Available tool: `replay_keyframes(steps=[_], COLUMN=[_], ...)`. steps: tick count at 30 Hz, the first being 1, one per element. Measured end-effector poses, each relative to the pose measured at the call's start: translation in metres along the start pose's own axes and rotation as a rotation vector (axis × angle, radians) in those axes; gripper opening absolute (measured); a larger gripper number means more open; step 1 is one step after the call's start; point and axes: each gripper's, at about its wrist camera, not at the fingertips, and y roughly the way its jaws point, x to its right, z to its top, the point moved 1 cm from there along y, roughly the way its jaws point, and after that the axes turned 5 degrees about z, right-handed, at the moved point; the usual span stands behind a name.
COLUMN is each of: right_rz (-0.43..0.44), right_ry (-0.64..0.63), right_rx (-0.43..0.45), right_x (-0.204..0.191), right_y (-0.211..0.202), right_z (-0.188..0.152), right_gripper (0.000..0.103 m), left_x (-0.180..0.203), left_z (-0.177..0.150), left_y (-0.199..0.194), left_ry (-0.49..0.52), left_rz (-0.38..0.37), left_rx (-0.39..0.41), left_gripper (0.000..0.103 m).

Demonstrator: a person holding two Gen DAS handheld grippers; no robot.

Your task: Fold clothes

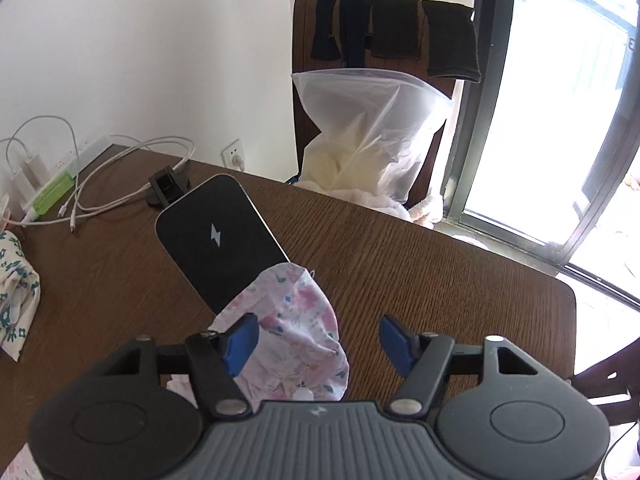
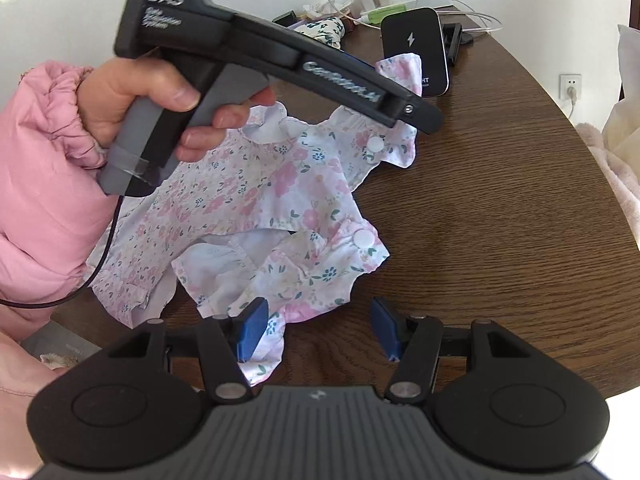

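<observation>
One crumpled pink floral garment point(image 2: 280, 208) sprawls unfolded across table point(image 2: 500, 200).

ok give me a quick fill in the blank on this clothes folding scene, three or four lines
1. The floral garment lies on a brown ____ table.
2. The sleeve of the person holding the left gripper is ____.
3. The black charger shows a white ____ symbol.
4. Both jaws of the right gripper stand ____.

Missing words: wooden; pink; lightning bolt; open
</observation>
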Motion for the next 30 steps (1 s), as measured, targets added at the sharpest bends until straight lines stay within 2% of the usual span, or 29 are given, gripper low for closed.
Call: replay_keyframes(steps=[2,4,5,7,9,11,13,17,21,24,26,27,28,29,30], right_rz=[0.012,0.019,0.021,0.024,0.031,0.024,-0.008,-0.159,-0.218,-0.226,-0.23,-0.219,-0.206,-0.199,-0.193], right_ry=[-0.003,-0.006,-0.001,0.023,0.056,0.04,-0.007,-0.223,-0.407,-0.386,-0.338,-0.312,-0.282,-0.264,-0.247], right_rx=[0.0,0.001,0.004,0.011,0.019,0.021,0.031,0.11,0.094,0.005,-0.022,-0.033,-0.04,-0.032,-0.023], right_x=[-0.002,-0.004,-0.004,-0.002,0.001,-0.001,-0.009,-0.041,-0.07,-0.067,-0.06,-0.056,-0.052,-0.05,-0.047], right_y=[0.002,0.004,0.006,0.008,0.01,0.011,0.008,-0.017,-0.023,-0.005,0.001,0.003,0.002,0.0,-0.002], right_z=[0.0,0.0,0.001,0.001,0.0,-0.002,-0.001,0.003,-0.004,-0.011,-0.014,-0.014,-0.014,-0.014,-0.014], right_gripper=[0.058,0.057,0.053,0.038,0.015,0.008,0.006,0.005,0.005,0.006,0.01,0.021,0.031,0.055,0.061], left_x=[-0.003,-0.008,-0.012,-0.019,-0.026,-0.036,-0.048,-0.08,-0.109,-0.114,-0.113,-0.111,-0.111,-0.111,-0.111], left_z=[0.002,0.004,0.005,0.004,0.003,0.002,0.001,-0.002,-0.01,-0.015,-0.018,-0.02,-0.022,-0.024,-0.026], left_y=[0.007,0.012,0.013,0.012,0.008,0.002,-0.006,-0.024,-0.035,-0.031,-0.027,-0.025,-0.025,-0.027,-0.031], left_ry=[-0.025,-0.061,-0.096,-0.155,-0.193,-0.241,-0.302,-0.469,-0.623,-0.652,-0.663,-0.669,-0.676,-0.676,-0.675], left_rz=[0.028,0.035,0.023,0.026,0.022,-0.002,-0.041,-0.127,-0.186,-0.207,-0.23,-0.241,-0.254,-0.266,-0.275], left_rx=[-0.031,-0.055,-0.058,-0.051,-0.025,0.003,0.038,0.138,0.211,0.206,0.202,0.201,0.203,0.216,0.231], left_gripper=[0.027,0.009,0.007,0.004,0.003,0.002,0.002,0.002,0.002,0.003,0.006,0.013,0.026,0.033,0.043])
